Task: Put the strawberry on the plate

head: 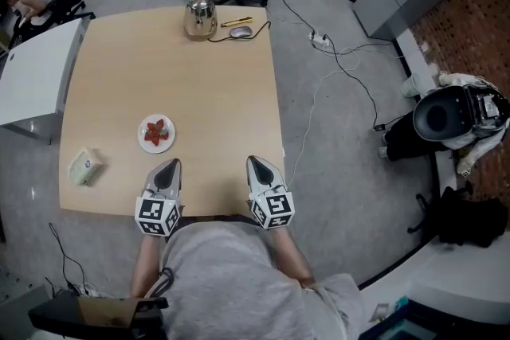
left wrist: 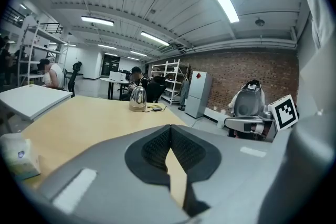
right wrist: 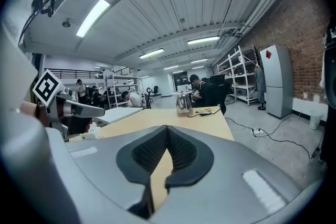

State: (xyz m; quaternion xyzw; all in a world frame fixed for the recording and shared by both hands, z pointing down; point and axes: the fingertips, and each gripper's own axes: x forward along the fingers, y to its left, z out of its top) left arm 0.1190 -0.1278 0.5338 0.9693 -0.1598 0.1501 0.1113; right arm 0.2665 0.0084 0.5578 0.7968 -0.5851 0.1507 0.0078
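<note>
head view: strawberry (head: 158,129) lies on the white plate (head: 143,142) on the wooden table (head: 215,84), just ahead of left gripper (head: 170,166). right gripper (head: 254,162) alongside. both jaws pressed together, nothing held.

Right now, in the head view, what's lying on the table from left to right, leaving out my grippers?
packet → plate with the strawberry on it → kettle → mouse
</note>
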